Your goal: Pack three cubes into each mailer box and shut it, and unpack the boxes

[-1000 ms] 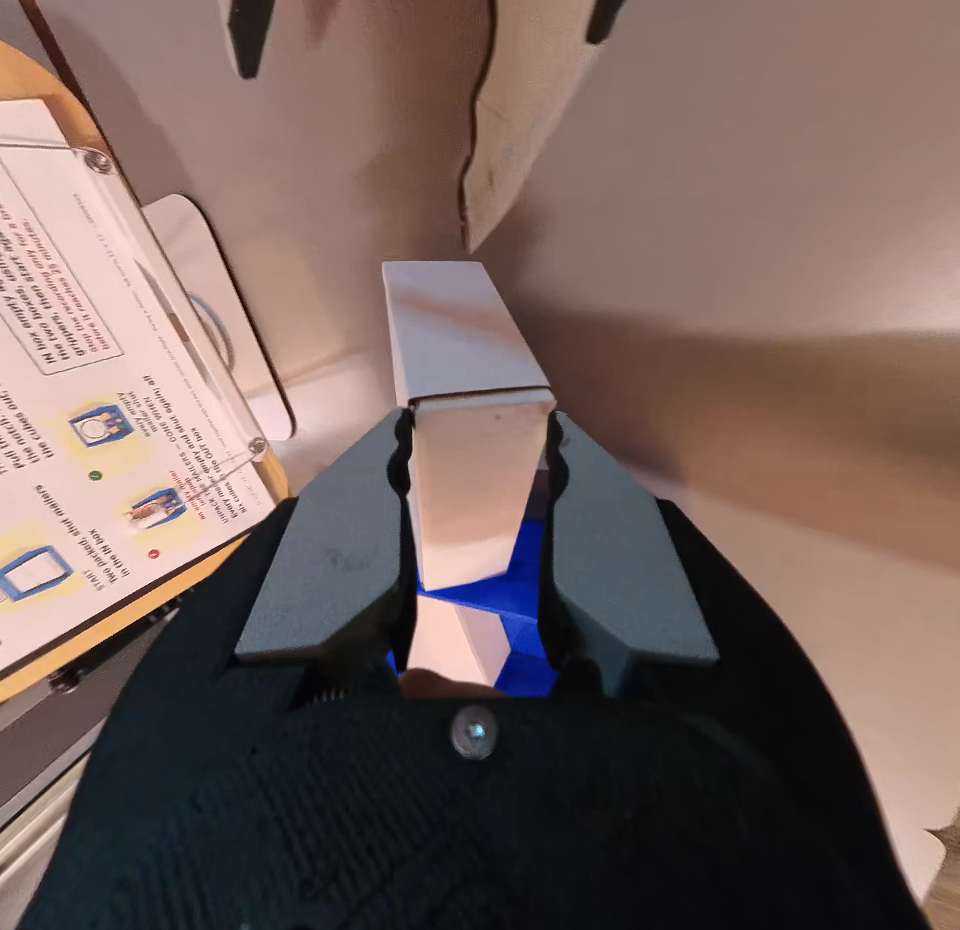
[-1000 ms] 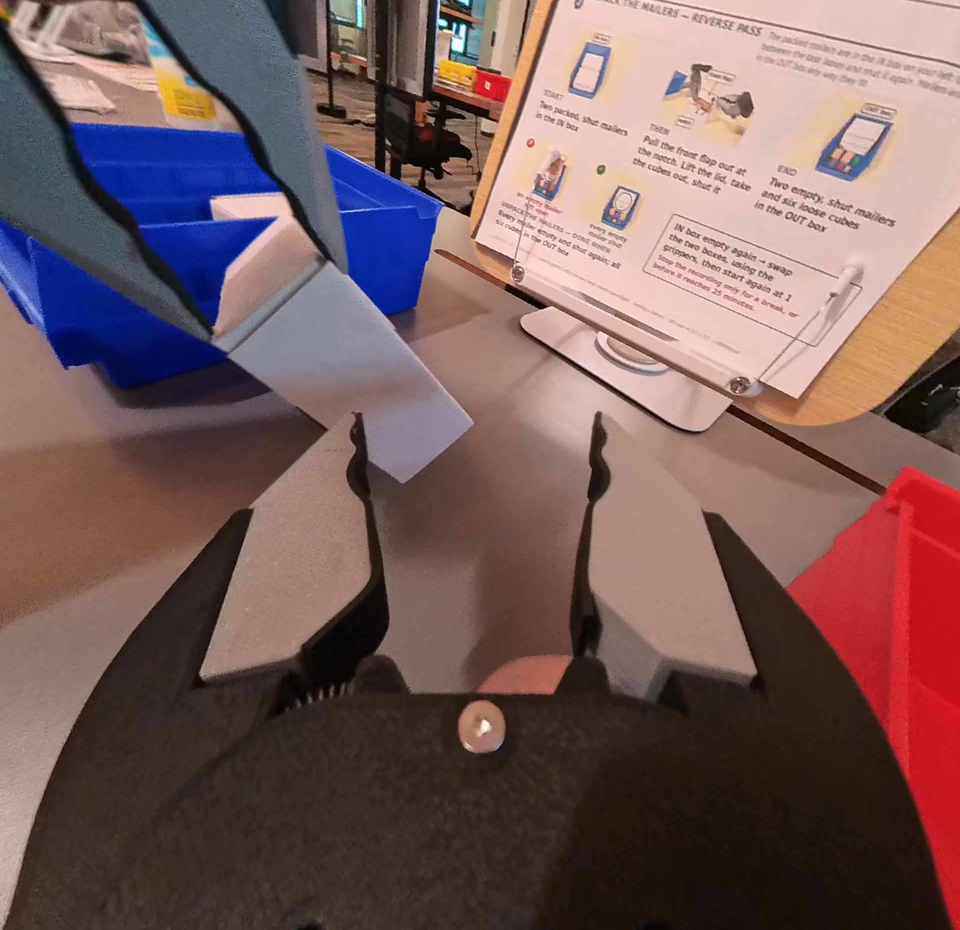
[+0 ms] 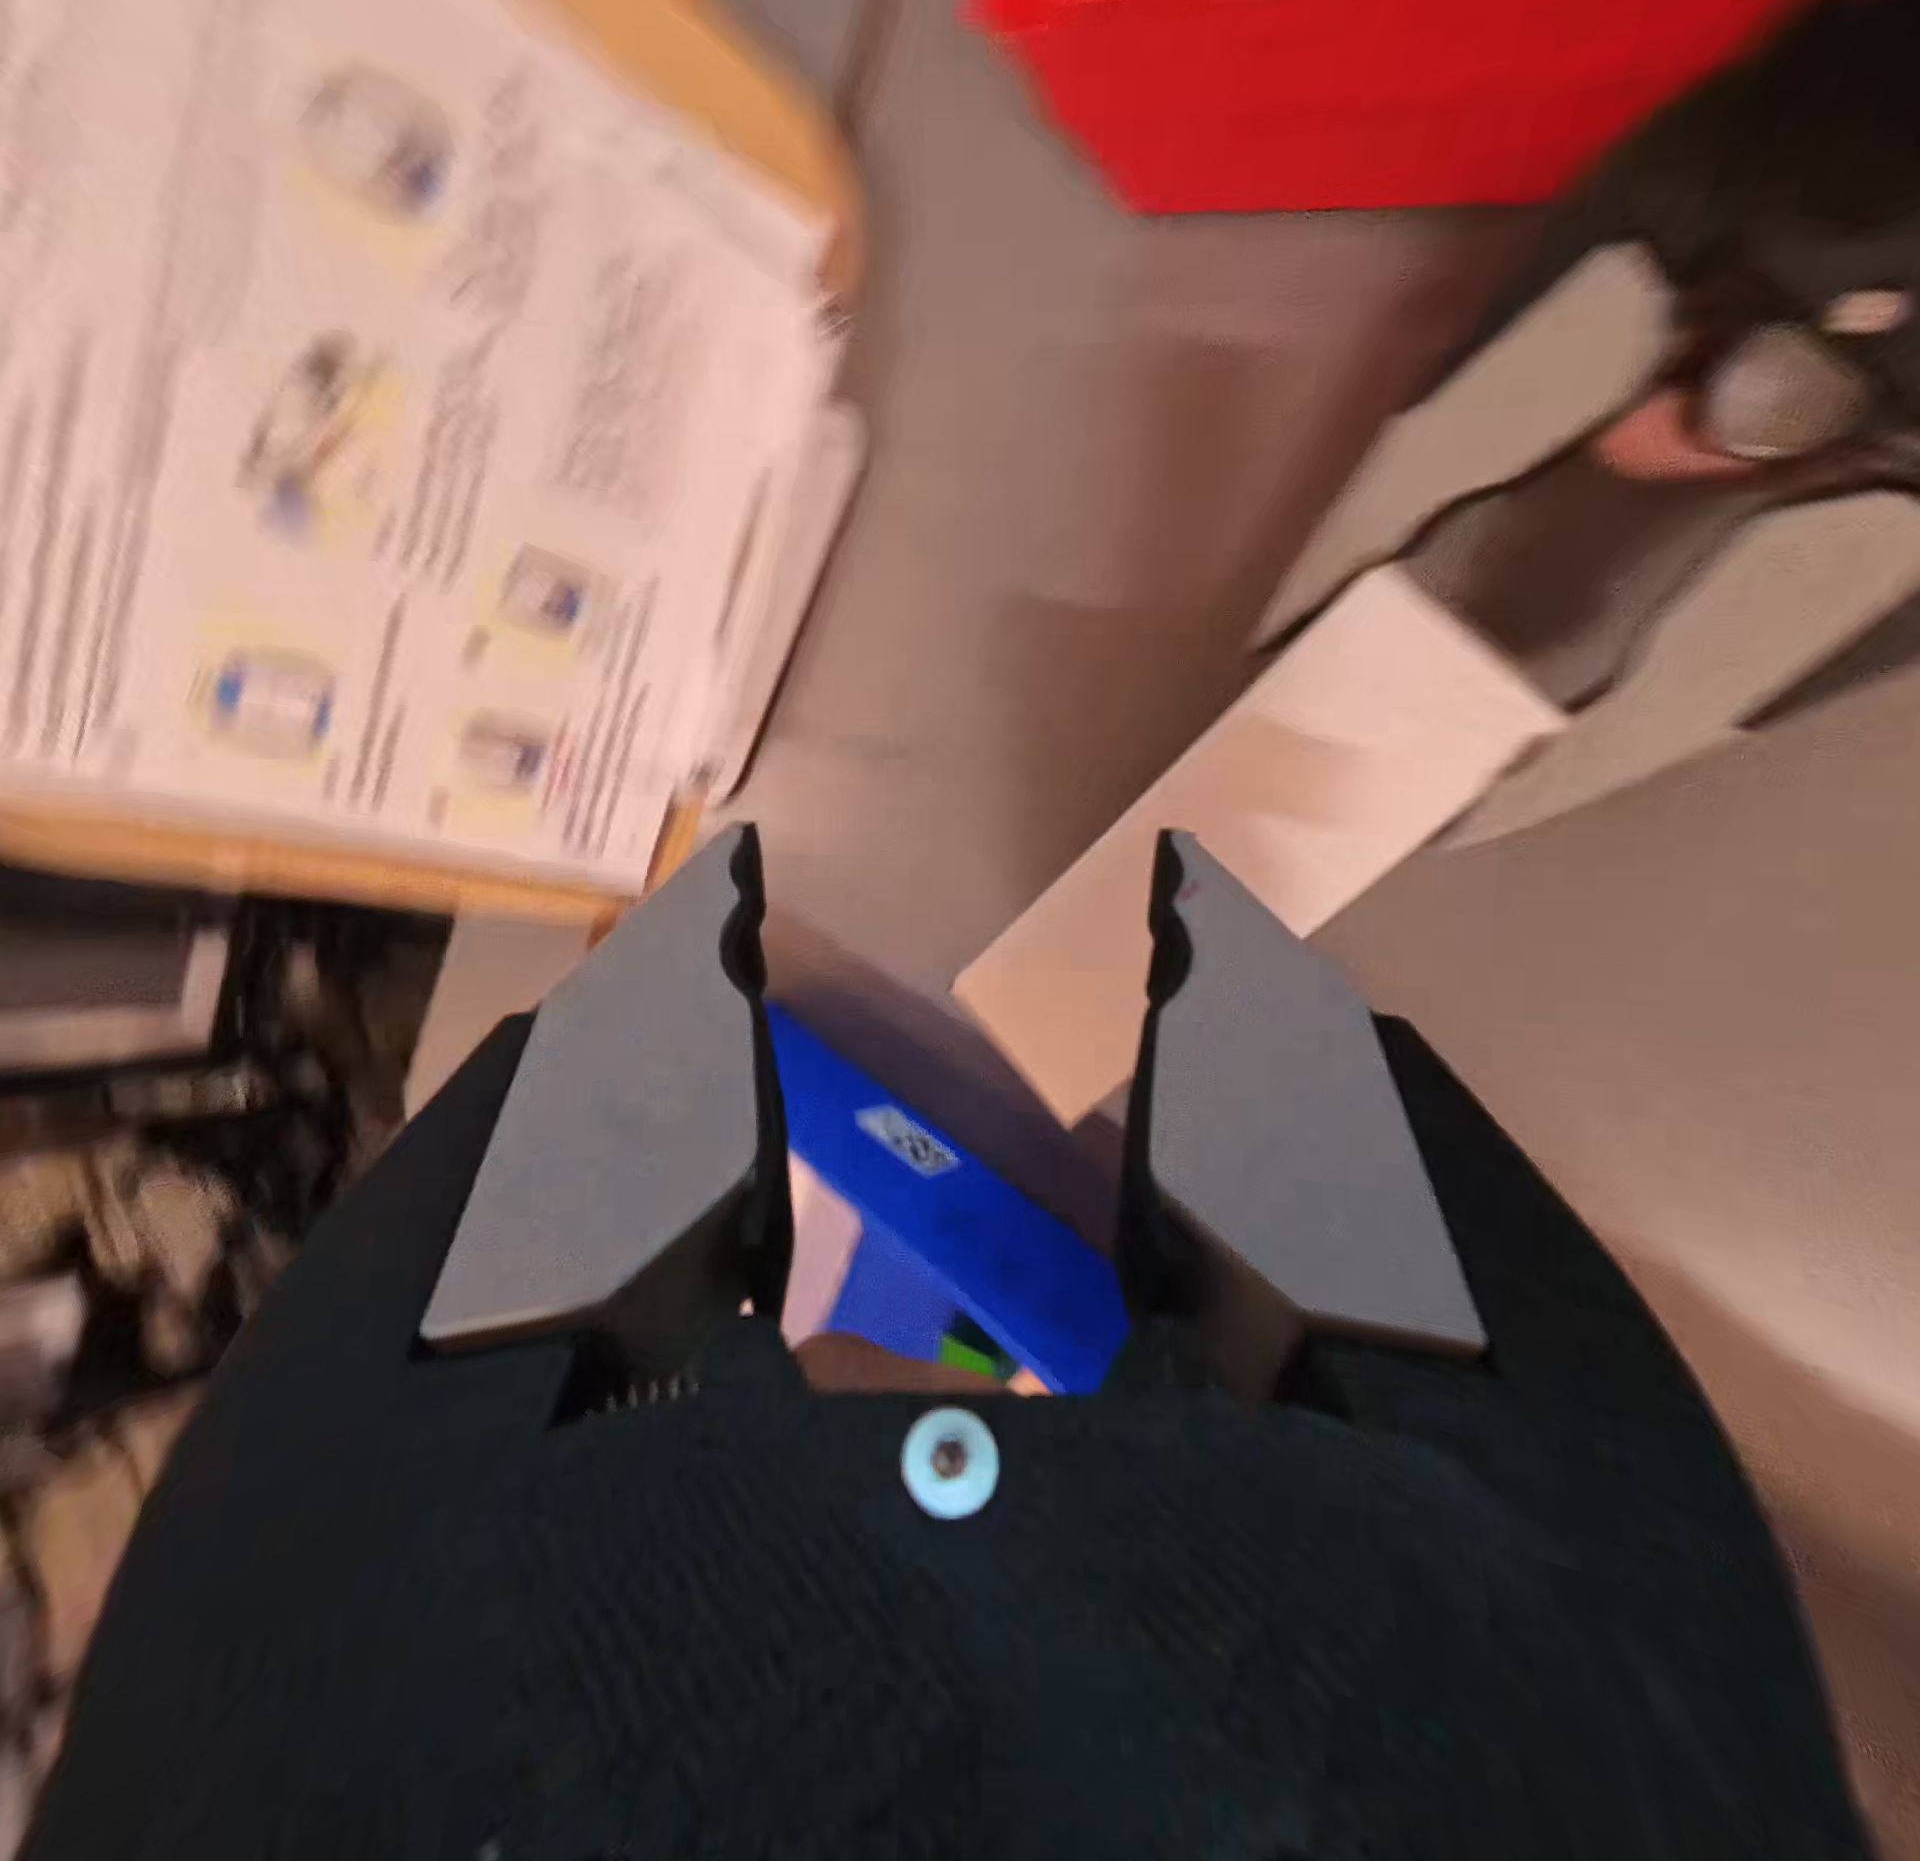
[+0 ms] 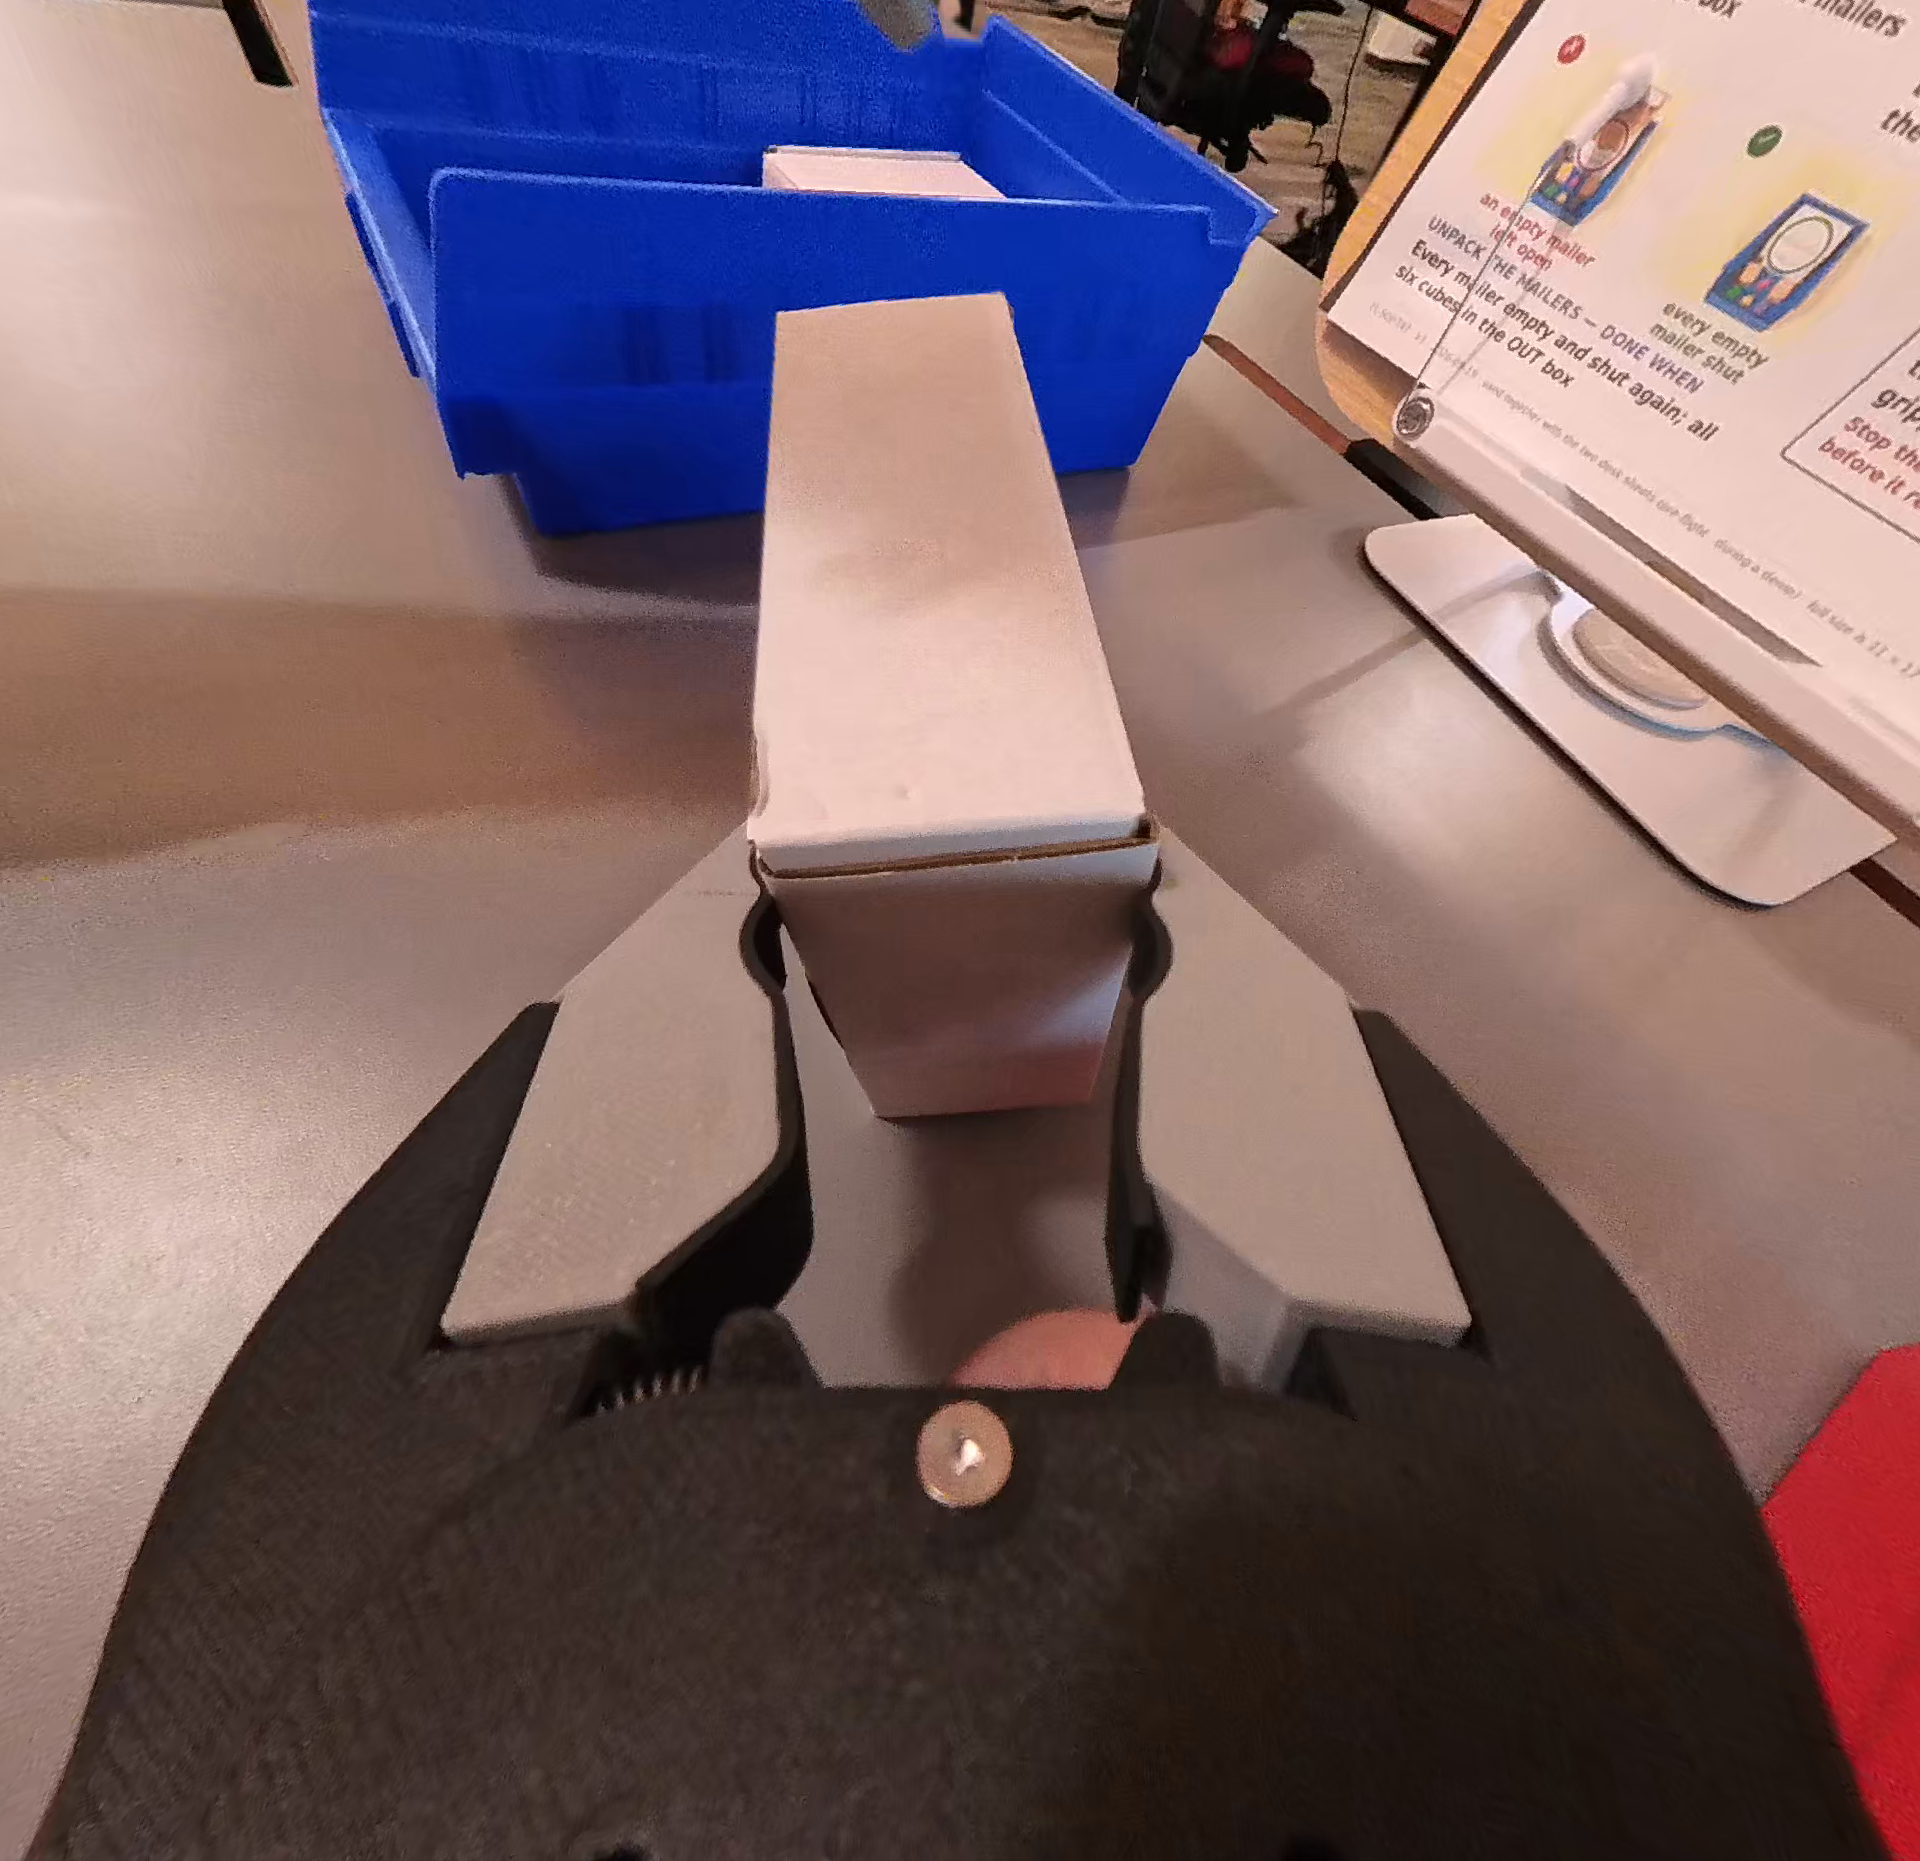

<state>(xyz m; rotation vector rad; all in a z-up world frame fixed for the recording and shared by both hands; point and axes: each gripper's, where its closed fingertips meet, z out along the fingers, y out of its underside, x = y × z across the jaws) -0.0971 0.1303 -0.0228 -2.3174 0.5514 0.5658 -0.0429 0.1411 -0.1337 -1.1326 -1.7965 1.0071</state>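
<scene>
The right tool (image 4: 956, 938) pinches a white mailer (image 4: 920, 606) by its near end, one finger on each side wall; the box is closed, its lid seam showing just above the fingertips, and it stretches away from the tool over the grey table (image 4: 260, 980), its near end lifted off the surface. Beyond its far end a blue bin (image 4: 644, 357) stands on the table toward the far left edge, and a second white mailer (image 4: 883, 172) lies inside it. To the right an instruction board (image 4: 1662, 284) leans on a pale stand (image 4: 1621, 710) near the far right side of the table, and a strip of a red bin (image 4: 1860, 1562) shows at the near right. The left wrist view is smeared by motion. The left tool (image 3: 954, 876) is spread with nothing between its fingers; through the gap the blue bin (image 3: 935, 1177) appears below it. In that view the white mailer (image 3: 1299, 772) runs off to the upper right, where the right tool grips it, though blur hides the contact; the instruction board (image 3: 395, 409) fills the upper left and the red bin (image 3: 1403, 66) the top right.
</scene>
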